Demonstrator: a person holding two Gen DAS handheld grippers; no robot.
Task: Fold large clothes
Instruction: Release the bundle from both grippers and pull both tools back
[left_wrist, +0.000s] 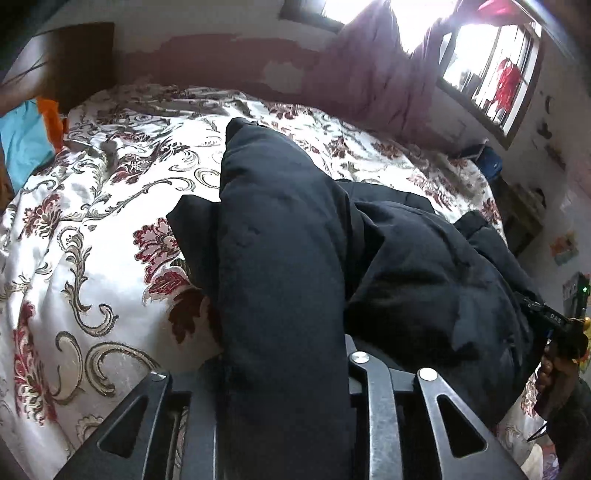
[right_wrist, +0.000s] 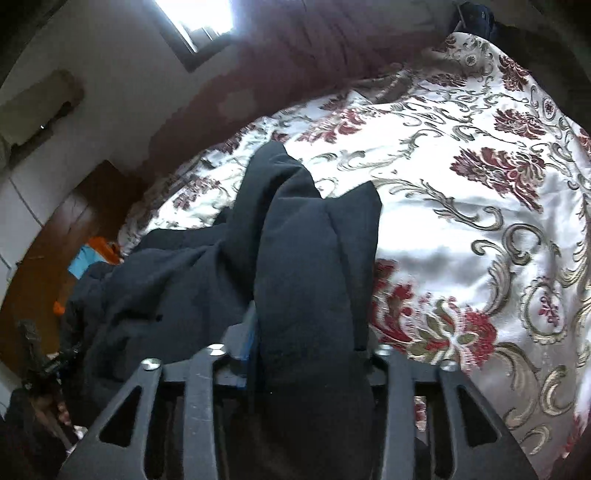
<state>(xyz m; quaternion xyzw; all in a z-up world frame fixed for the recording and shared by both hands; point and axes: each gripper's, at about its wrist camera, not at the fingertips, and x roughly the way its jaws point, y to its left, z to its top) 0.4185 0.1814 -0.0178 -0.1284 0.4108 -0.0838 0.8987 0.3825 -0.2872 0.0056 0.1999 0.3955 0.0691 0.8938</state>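
A big black padded jacket (left_wrist: 424, 266) lies bunched on the flowered white bedspread (left_wrist: 92, 221). A thick fold of it rises toward the left wrist camera and fills my left gripper (left_wrist: 284, 354), which is shut on it; cloth hides the fingertips. In the right wrist view another fold of the jacket (right_wrist: 177, 280) runs up into my right gripper (right_wrist: 310, 343), shut on it, with a blue pad (right_wrist: 245, 339) showing beside the cloth. The rest of the jacket sags between the two grippers. A hand (left_wrist: 550, 373) shows at the right edge of the left wrist view.
The bedspread (right_wrist: 461, 221) spreads wide to both sides of the jacket. A purple curtain (left_wrist: 369, 74) and a bright window (left_wrist: 491, 74) stand behind the bed. A wooden headboard (left_wrist: 74, 62) with blue cloth (left_wrist: 26, 140) and orange cloth (left_wrist: 51, 118) is far left.
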